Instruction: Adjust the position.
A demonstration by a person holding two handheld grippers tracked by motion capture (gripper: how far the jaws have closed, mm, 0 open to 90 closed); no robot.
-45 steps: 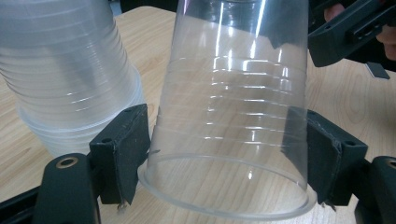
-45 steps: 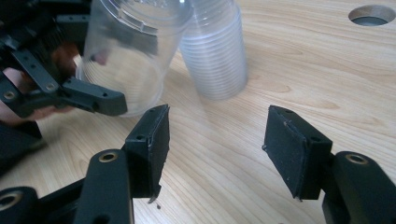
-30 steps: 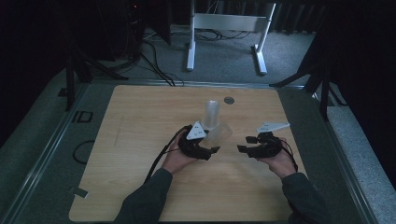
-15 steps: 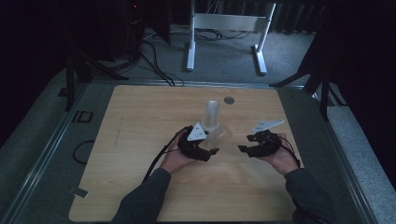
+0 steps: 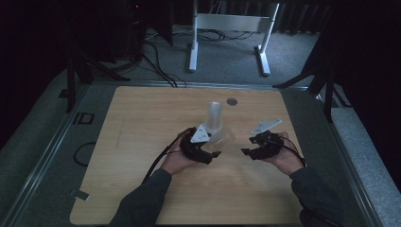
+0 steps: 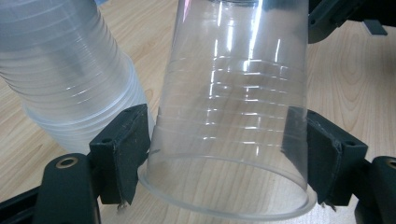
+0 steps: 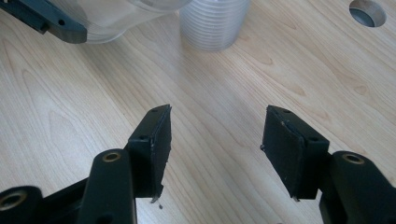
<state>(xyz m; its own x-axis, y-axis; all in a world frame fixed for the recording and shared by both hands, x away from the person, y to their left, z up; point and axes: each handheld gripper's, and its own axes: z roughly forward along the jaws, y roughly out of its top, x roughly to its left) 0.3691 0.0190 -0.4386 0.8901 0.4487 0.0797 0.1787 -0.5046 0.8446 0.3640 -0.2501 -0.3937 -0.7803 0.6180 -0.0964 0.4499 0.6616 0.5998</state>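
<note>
- Wooden table (image 5: 142,179): light grain top, round grommet hole (image 5: 231,101) near far edge, seen again at upper right of right gripper view (image 7: 367,11).
- Forearms in dark sleeves: entering from bottom of high view, one gripper in each hand.
- Stack of clear ribbed cups (image 5: 215,116): standing upright on table just beyond left gripper; seen at upper left of left gripper view (image 6: 60,79) and at top centre of right gripper view (image 7: 212,23).
- Single clear cup (image 6: 233,107): held sideways between left gripper's pads, open rim toward camera, just beside stack; faintly visible in high view (image 5: 224,139) between both grippers.
- Left gripper (image 6: 224,154): jaws pinching single clear cup near rim, pads pressed against both walls; located left of centre in high view (image 5: 208,153), grey three-cornered plate on top.
- Right gripper (image 7: 215,140): jaws spread, just been closing slightly, nothing between pads, bare table beneath; located right of centre in high view (image 5: 250,151), apart from single clear cup.
</note>
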